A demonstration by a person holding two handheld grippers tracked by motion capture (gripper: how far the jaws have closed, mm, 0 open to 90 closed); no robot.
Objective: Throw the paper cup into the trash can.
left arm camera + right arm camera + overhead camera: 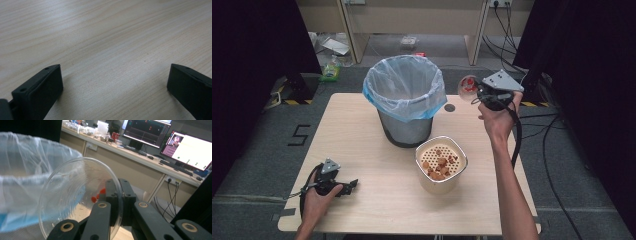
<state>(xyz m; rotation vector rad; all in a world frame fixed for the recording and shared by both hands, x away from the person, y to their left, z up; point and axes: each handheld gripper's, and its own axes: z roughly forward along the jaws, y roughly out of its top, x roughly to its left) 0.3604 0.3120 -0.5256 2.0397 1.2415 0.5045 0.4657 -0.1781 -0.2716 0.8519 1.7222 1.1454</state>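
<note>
The right gripper (480, 94) is lifted beside the lined trash bin (405, 100), its fingers (113, 195) pinching the rim of a clear plastic dish (80, 195) tilted on edge, a few red scraps clinging inside — so the step in hand looks like tipping leftovers into the bin. The dish sits just outside the bin's rim, near the bag's edge; next it would need carrying over the opening and tilting further. The left gripper (343, 187) rests low on the counter (362, 130), its 2 fingers (40, 90) spread wide with nothing between them. A cream strainer bowl (441, 166) of brownish pieces stands in front of the bin, well apart from both grippers.
</note>
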